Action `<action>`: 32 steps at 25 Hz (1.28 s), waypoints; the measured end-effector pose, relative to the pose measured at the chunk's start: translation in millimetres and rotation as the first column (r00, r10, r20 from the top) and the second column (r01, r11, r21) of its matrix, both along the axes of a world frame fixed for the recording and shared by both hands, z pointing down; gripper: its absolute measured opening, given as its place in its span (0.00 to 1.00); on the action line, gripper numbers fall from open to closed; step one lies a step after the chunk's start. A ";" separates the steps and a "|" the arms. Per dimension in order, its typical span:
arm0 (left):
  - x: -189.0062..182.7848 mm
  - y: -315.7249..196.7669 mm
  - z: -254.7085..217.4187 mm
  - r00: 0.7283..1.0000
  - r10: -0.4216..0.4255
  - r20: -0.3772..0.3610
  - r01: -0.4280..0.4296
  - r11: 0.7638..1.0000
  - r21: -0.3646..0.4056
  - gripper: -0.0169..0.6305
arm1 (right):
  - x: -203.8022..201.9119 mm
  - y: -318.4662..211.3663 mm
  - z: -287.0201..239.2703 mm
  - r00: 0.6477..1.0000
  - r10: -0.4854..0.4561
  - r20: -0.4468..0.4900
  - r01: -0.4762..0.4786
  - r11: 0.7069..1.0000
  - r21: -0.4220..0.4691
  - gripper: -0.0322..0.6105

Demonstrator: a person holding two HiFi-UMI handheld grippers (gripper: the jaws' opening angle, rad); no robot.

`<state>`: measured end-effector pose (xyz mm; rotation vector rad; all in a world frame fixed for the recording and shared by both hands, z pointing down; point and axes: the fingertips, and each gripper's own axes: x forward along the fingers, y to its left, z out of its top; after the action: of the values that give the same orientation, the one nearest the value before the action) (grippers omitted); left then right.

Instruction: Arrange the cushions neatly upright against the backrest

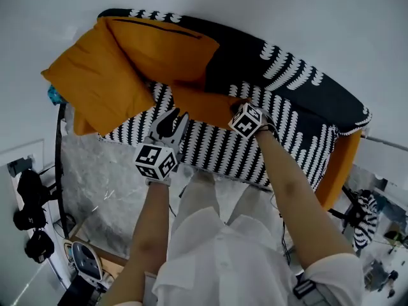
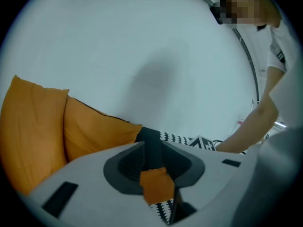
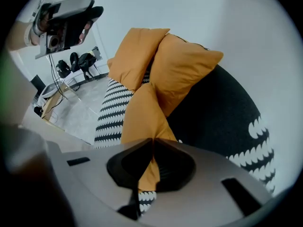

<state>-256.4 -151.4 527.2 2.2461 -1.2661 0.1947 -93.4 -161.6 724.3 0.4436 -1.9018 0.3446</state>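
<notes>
**A:** How far along is it?

**B:** About two-thirds, I'd judge. The end cushion (image 1: 95, 85) and the back cushion (image 1: 162, 46) are propped at the sofa's (image 1: 217, 152) left end (both rather tilted). The third cushion (image 1: 204, 104) lies flat mid-seat, below the backrest (image 1: 299, 81).

**A:** And the grippers?

**B:** The right hand-held gripper (image 3: 151, 145) is clamped on the third cushion's fabric. The left hand-held gripper (image 1: 176, 115) has its jaws apart at the cushion's corner, not pinching. Standing it up is left.
</notes>
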 end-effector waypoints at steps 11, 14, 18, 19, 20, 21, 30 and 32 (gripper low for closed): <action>142.3 -0.8 -2.8 0.995 0.097 -0.004 -0.097 0.995 0.003 0.09 | 121.4 22.1 1.7 0.997 0.069 0.038 -0.068 0.998 -0.011 0.09; 181.9 2.1 -4.8 0.992 0.126 -0.002 -0.126 0.992 0.001 0.07 | 165.6 25.3 0.6 0.995 0.099 0.030 -0.099 0.995 -0.006 0.09; 232.7 7.2 -4.3 0.985 0.171 0.012 -0.171 0.985 0.001 0.07 | 227.9 34.0 3.7 0.990 0.142 0.018 -0.142 0.990 -0.006 0.09; 245.4 8.0 -3.7 0.984 0.179 0.017 -0.179 0.984 0.001 0.07 | 244.3 36.2 5.3 0.989 0.149 0.016 -0.149 0.989 -0.005 0.09; 258.3 8.2 -3.7 0.982 0.186 0.021 -0.186 0.983 0.003 0.07 | 261.1 37.3 7.1 0.988 0.153 0.013 -0.153 0.988 -0.001 0.09; 270.9 8.6 -4.1 0.981 0.193 0.024 -0.193 0.981 0.004 0.07 | 278.0 38.2 9.1 0.988 0.155 0.007 -0.155 0.988 0.003 0.09; 363.3 29.0 6.1 0.971 0.237 0.035 -0.236 0.971 -0.016 0.07 | 428.8 51.0 27.3 0.973 0.224 -0.052 -0.222 0.974 0.037 0.09; 388.2 36.5 11.2 0.967 0.251 0.032 -0.251 0.968 -0.024 0.07 | 470.6 54.5 30.2 0.965 0.249 -0.077 -0.246 0.968 0.047 0.09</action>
<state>131.8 -114.9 538.5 2.3909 -0.9880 0.3404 377.1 -107.1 754.5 0.7133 -1.7772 0.4494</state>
